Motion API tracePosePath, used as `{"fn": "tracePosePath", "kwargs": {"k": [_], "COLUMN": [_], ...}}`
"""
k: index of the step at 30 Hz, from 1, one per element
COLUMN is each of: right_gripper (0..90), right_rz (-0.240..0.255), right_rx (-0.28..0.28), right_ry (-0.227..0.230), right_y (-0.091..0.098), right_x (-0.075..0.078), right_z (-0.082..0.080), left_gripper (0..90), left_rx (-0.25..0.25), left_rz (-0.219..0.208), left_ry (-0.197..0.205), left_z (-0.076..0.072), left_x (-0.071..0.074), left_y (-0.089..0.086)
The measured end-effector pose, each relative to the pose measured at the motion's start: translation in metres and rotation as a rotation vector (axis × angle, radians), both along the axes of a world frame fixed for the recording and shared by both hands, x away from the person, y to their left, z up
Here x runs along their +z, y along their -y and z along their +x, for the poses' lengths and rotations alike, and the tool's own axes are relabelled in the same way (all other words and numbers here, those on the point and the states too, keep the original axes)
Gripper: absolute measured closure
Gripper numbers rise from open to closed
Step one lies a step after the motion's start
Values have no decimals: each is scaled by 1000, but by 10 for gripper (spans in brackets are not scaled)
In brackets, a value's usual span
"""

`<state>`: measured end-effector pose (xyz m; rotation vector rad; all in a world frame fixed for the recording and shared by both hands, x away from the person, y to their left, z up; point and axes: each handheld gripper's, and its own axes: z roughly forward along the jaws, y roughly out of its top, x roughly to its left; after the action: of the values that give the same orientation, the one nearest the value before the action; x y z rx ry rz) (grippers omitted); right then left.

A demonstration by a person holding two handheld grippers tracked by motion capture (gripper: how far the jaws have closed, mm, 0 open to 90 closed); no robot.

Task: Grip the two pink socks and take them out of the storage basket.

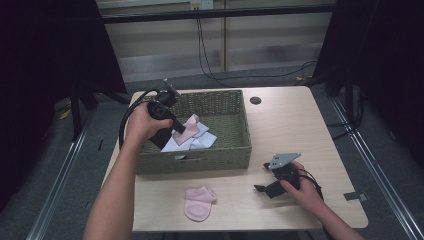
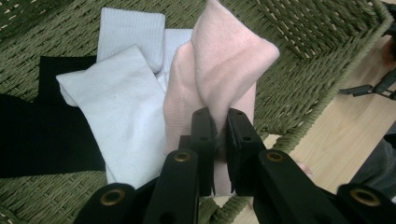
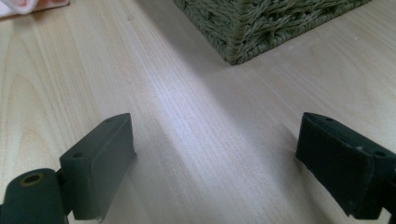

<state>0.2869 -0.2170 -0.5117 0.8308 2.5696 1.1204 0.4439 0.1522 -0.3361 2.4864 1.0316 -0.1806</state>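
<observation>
The work in hand looks like pairing or sorting socks out of a woven basket (image 1: 210, 159) that sits on the far left part of the desk (image 1: 280, 130). The left gripper (image 1: 176, 131) is over the basket, its jaws nearly closed and pinching a fold of a pink sock (image 2: 219, 65). In the left gripper view the fabric is clamped between the two black pads and hangs up and away from them, above the basket floor. In the high view this sock (image 1: 188, 127) is lifted over the middle of the basket, slightly above the rest.

Left in the basket are white socks (image 2: 121, 112), lying flat just left of the pink one, and something black (image 2: 42, 135) farther left beneath them.

A second pink sock (image 1: 199, 202) lies on the desk, near the front edge and just in front of the basket. It would make the mate of the one now held.

The right gripper (image 1: 264, 188) rests low on the near right of the desk, well apart from both socks. Its jaws stand wide open with nothing between them, only bare wood showing in the right gripper view.

My reading: one pink sock is out, the second is gripped but not yet clear of the basket. It remains to carry it over the rim and lay it by its partner. The white and black pieces are untouched.
</observation>
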Motion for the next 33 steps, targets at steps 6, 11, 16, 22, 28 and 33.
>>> {"fn": "tracePosePath", "kwargs": {"k": [6,11,16,22,28,33], "right_gripper": [105,105,105,105,105,105], "right_rz": [-2,0,-2,-3,-1,-2], "right_rx": [-1,0,-2,1,2,1], "right_ry": [0,0,-4,3,2,3], "right_y": [0,0,0,0,0,0], "right_x": [0,0,0,0,0,0], "right_z": [0,0,0,0,0,0], "left_gripper": [825,825,826,825,825,826], "left_rx": [-8,-7,-16,-30,-40,-51], "left_rz": [-2,-7,-15,-16,-13,-14], "left_ry": [-8,-4,-2,11,11,12], "left_z": [-4,-7,-10,-16,-23,-29], "left_x": [6,10,15,23,26,29], "left_y": [0,1,2,2,3,4]}}
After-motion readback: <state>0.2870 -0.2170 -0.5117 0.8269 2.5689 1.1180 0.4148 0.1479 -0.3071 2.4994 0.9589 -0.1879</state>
